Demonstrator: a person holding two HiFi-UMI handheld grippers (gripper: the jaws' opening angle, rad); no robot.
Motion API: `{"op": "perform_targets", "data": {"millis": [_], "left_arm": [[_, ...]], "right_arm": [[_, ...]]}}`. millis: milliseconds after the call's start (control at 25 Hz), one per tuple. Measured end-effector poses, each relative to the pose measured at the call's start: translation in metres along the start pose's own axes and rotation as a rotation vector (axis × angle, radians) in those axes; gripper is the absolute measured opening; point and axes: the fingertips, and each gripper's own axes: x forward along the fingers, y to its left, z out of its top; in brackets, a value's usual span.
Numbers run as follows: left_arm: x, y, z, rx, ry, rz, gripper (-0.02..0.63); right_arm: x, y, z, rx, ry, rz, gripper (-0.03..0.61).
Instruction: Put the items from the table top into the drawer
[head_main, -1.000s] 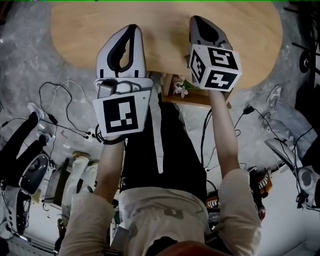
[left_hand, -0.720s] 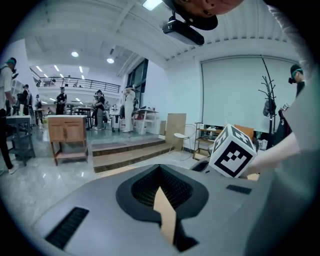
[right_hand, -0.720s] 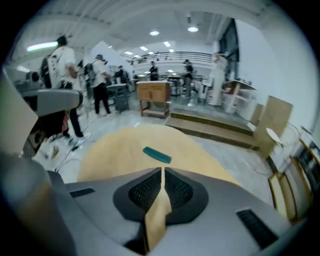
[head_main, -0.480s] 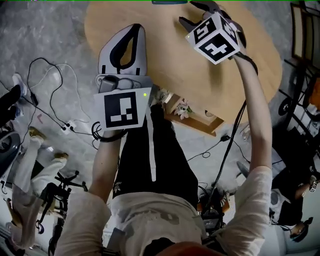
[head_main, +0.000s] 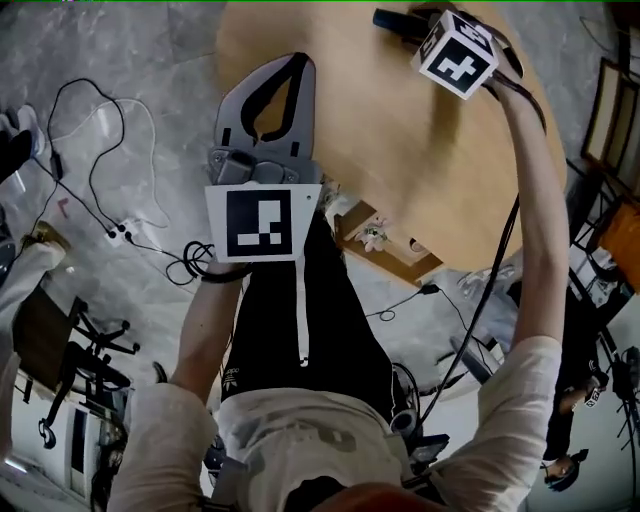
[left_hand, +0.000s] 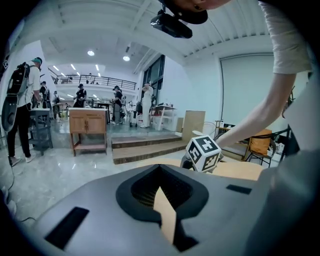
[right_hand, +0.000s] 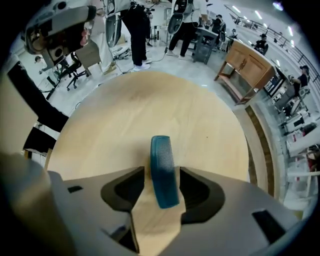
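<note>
Reaching for the comb: the right gripper (right_hand: 162, 173) points straight down over the round tabletop (head_main: 400, 150). Its jaws have just been opening and now stand apart at 9 and 3 o'clock, either side of a teal comb (right_hand: 161, 152). The comb lies flat on the wood, its long axis running 12 to 6 in the right gripper view, teeth toward 3. The pads do not appear to press on it, so nothing is grasped yet.

The left gripper (head_main: 299, 60) is clenched and empty at the tabletop's 9 o'clock edge, well apart from the comb, so the right hand is plainly the nearer. The bare wood around the comb holds nothing to block a squeeze. The open drawer (head_main: 392, 262), a white flower already inside, waits under the near edge, toward 6 o'clock in the head view.
</note>
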Motion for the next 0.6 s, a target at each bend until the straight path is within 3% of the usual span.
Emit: {"op": "perform_targets", "data": {"millis": [280,480,600], "left_arm": [[-0.006,0.010,-0.009,-0.004,0.020,-0.008,0.006],[-0.003,0.011,-0.004,-0.017,0.012,0.002,0.006],[-0.004,0.014,-0.003,-0.019,0.002,0.012,0.006]], "right_arm": [[0.010,0.006,0.005,-0.055,0.086,0.141,0.218],[0.010,0.006,0.001,-0.059,0.138,0.167,0.217],[0.009,0.005,0.001,-0.044,0.128,0.165,0.160]]}}
